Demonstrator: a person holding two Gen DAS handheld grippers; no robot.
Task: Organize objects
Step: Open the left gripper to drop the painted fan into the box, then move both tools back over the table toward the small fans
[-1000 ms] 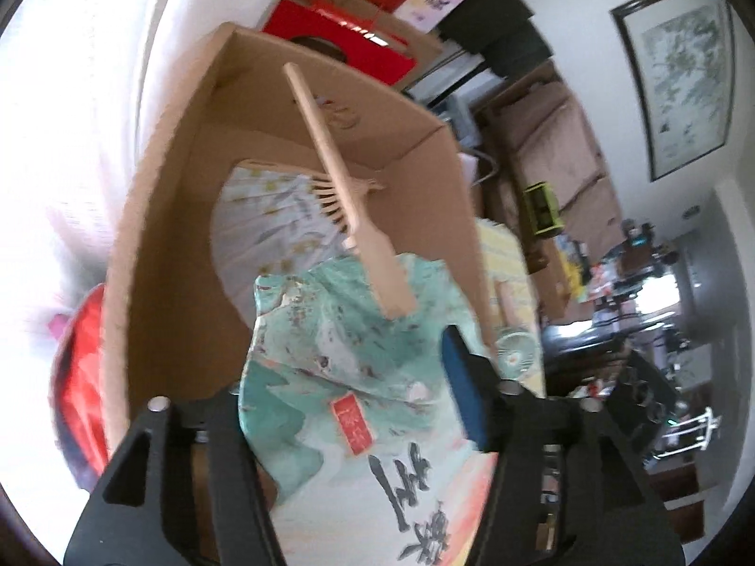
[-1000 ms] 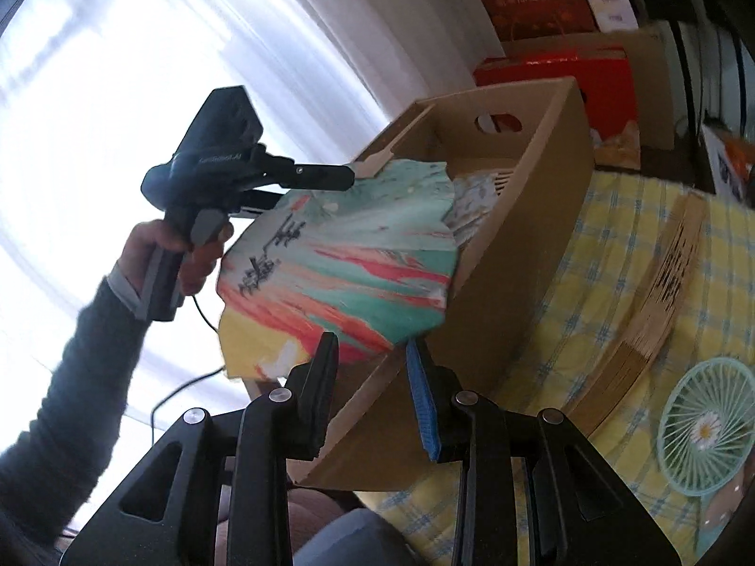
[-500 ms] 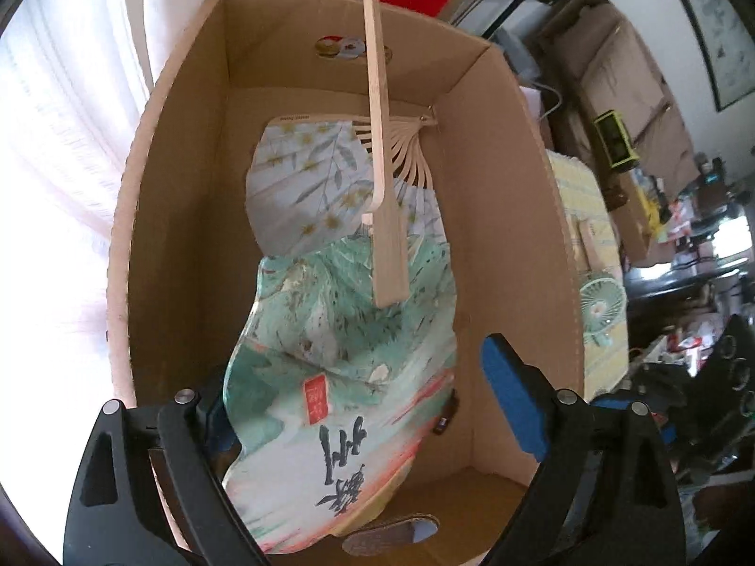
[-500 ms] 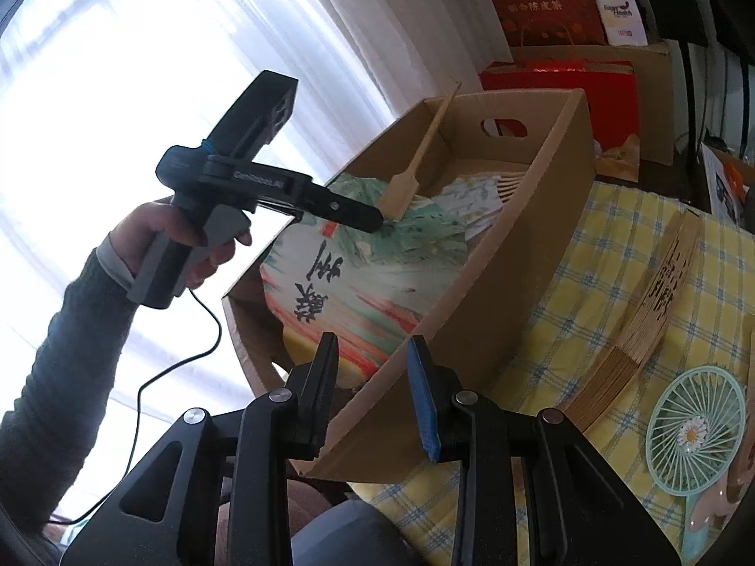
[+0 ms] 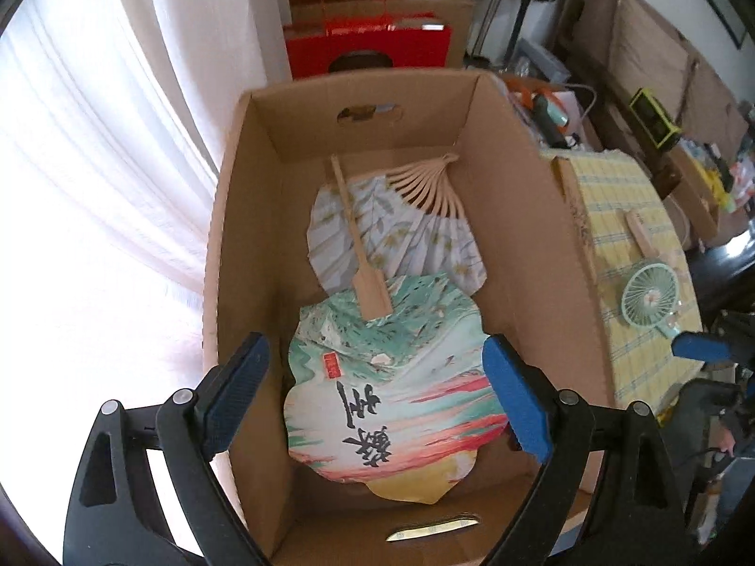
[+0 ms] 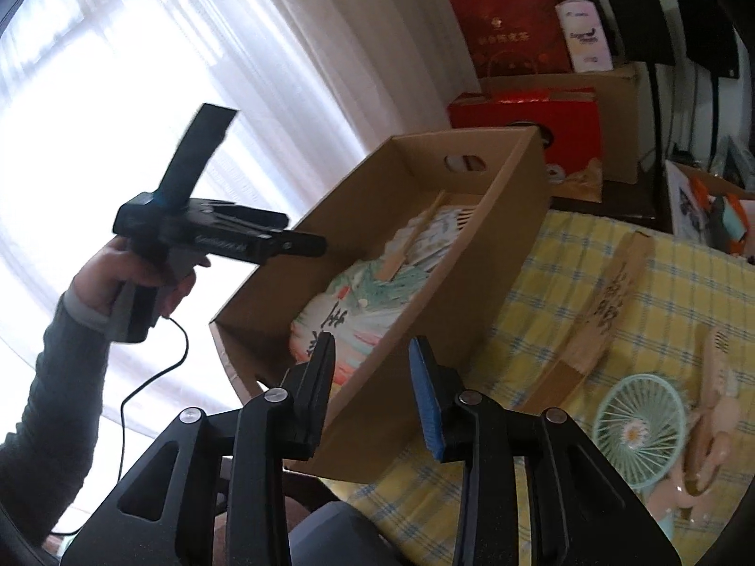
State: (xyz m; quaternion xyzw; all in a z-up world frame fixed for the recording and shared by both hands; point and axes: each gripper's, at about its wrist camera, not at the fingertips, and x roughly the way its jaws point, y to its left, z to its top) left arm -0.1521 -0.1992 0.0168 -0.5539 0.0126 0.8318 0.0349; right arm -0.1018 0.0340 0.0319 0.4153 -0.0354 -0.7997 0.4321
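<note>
The cardboard box sits on a yellow checked tablecloth, and everything here is placed against it. Inside, on the box floor, a painted round fan with black brush characters lies flat, its wooden handle running toward the far wall and resting over a pale folding fan spread open beneath it. The left gripper hangs above the box's near end, pointing down into it; its blue-padded fingers stand wide apart on either side of the round fan without touching it, and it holds nothing. The right gripper hovers just outside the box's near long wall, its jaws opening, still fairly narrow, with only the box edge seen past the gap and nothing gripped. Outside the box on the cloth, beside its right wall, lie a closed bamboo folding fan, a small mint handheld electric fan and a pinkish item too blurred to name. Beyond the far wall stand red gift boxes against a white curtain.
</note>
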